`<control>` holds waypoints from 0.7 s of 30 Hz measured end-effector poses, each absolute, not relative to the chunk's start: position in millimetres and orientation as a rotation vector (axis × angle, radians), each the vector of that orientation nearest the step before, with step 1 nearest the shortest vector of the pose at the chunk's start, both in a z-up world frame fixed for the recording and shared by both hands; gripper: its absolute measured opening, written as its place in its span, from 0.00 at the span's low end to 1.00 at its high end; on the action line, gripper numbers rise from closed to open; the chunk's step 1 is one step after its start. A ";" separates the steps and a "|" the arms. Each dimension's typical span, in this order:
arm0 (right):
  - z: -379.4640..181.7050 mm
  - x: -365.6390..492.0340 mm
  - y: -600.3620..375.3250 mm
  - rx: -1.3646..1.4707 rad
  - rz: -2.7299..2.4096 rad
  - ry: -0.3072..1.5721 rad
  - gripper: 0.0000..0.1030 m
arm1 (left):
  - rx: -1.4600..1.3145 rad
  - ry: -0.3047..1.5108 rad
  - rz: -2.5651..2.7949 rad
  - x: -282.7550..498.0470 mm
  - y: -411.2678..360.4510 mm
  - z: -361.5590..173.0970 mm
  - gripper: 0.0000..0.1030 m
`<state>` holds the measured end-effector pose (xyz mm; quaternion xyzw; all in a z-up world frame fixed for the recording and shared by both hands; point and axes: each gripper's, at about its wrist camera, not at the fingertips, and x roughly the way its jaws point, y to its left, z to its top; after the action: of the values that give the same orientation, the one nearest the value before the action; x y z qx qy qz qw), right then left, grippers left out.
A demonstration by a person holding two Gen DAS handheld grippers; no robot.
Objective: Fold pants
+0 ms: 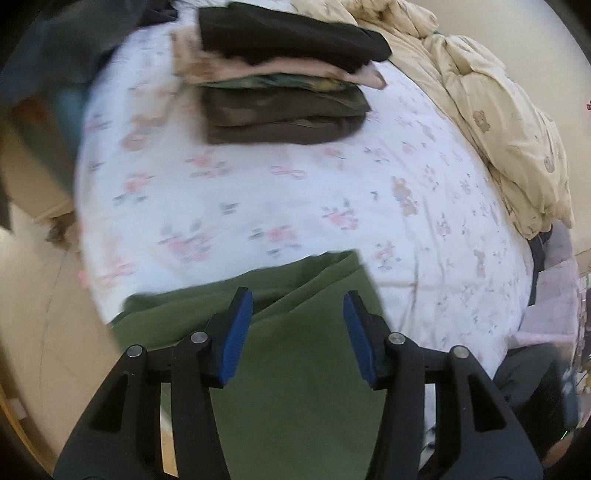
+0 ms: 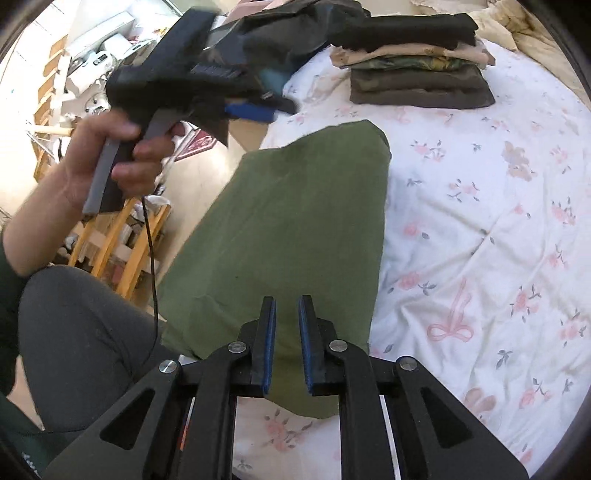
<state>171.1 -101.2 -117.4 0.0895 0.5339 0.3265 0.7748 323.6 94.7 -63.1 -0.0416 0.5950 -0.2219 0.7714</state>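
Note:
The green pants (image 2: pixel 295 221) lie folded into a long flat strip on the floral bed sheet (image 2: pixel 480 221), close to the bed's left edge. My right gripper (image 2: pixel 287 299) hovers over their near end, its blue pads a narrow gap apart with nothing pinched between them. In the right wrist view, a hand (image 2: pixel 110 158) holds my left gripper (image 2: pixel 273 107) raised above the far end of the strip; it is blurred there. The left wrist view shows the left gripper (image 1: pixel 298 295) open over the green pants (image 1: pixel 295 387), fingers clear of the cloth.
A stack of folded clothes (image 2: pixel 417 74) sits at the far side of the bed, with a loose dark pile (image 2: pixel 288 33) behind it. A cream quilt (image 1: pixel 498 110) is bunched on the right. The person's grey-clad leg (image 2: pixel 81 350) and a yellow wooden rack (image 2: pixel 122 243) stand left of the bed.

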 end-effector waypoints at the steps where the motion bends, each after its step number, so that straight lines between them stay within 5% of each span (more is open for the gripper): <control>1: -122.8 171.3 -100.8 0.216 0.713 1.169 0.14 | -0.086 1.315 -0.497 329.6 83.9 -69.7 0.46; 11: -172.2 169.5 -79.2 0.217 0.745 1.281 0.06 | 0.220 1.444 -0.242 347.4 41.8 -159.3 0.46; 15: -179.8 159.3 -82.7 0.228 0.742 1.313 0.06 | 0.187 1.415 -0.253 347.1 51.2 -148.0 0.46; 19: -151.0 155.4 -112.4 0.356 0.783 1.243 0.14 | 0.125 1.290 -0.249 338.9 70.6 -100.3 0.46; 21: -141.8 162.6 -145.4 0.474 0.725 1.209 0.37 | 0.118 1.243 -0.271 330.4 76.5 -79.7 0.47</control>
<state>162.6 -145.4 -141.8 0.2156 0.5502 0.3300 0.7361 330.4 76.5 -79.7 0.0549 0.5800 -0.1264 0.8029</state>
